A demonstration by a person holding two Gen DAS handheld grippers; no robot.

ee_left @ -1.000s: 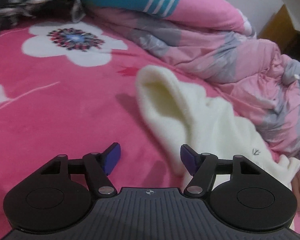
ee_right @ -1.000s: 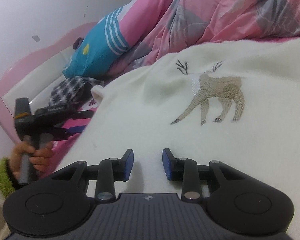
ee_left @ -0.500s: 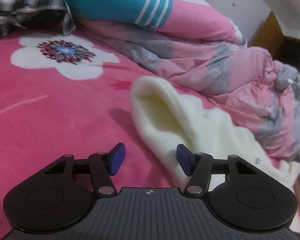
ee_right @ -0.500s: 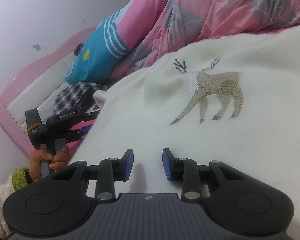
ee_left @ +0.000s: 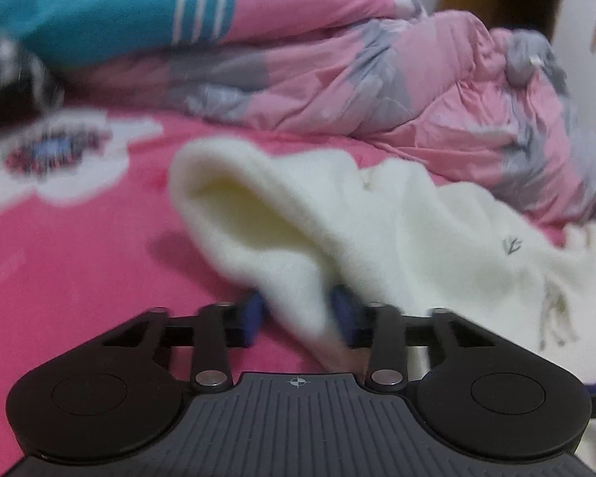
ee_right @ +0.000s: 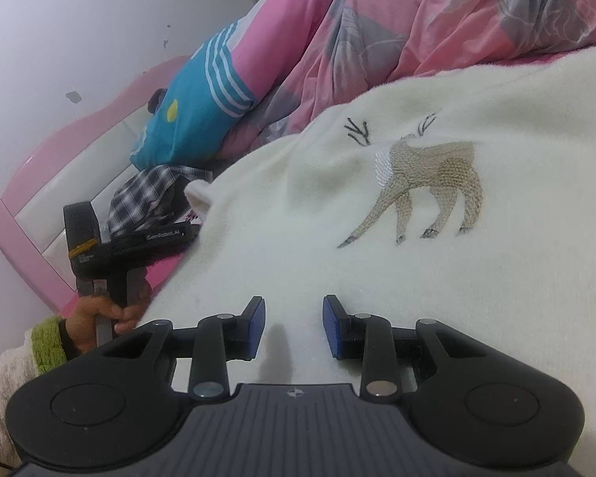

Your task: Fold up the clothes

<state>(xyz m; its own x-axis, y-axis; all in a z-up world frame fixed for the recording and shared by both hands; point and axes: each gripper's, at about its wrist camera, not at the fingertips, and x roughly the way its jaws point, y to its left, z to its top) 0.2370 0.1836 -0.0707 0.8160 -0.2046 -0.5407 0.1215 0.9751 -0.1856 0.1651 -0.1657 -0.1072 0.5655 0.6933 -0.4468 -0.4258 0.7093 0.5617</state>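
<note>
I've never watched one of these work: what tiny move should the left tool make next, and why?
Probably close on the cloth. The cream sweater's sleeve edge already sits between the left tool's blue pads, which are apart, so nothing is gripped yet. The right tool hangs open over the sweater.

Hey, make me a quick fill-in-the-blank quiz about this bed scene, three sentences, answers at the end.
1. The animal embroidered on the cream sweater is a ____.
2. The left gripper has a fold of the sweater's ____ between its blue pads.
3. The right gripper hovers over the sweater with its pads ____.

Answers: deer; sleeve; open
</note>
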